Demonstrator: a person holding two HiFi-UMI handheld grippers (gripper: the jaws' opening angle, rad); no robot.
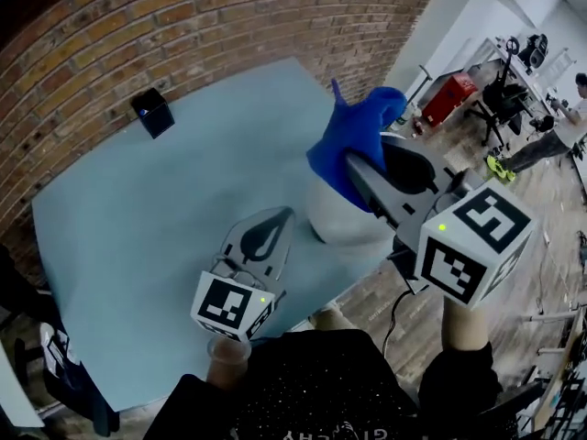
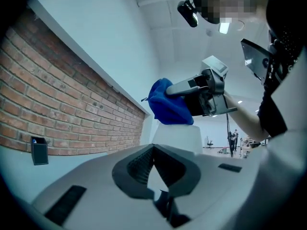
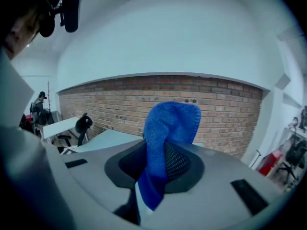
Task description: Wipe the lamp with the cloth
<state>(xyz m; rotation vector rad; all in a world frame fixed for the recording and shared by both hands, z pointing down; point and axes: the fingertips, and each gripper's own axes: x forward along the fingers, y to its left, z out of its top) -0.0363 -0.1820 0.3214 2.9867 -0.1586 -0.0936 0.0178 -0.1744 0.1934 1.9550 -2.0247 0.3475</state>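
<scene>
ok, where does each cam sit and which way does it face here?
Head view: on the person's head, facing steeply down at table, lamp, left gripper and right gripper; both forearms show.
Left gripper view: on the left gripper, facing along its shut, empty jaws toward the lamp and cloth; the right forearm shows.
Right gripper view: on the right gripper, facing the brick wall; jaws shut on the cloth.
Shared: head and left gripper views both show lamp, cloth, black box.
</scene>
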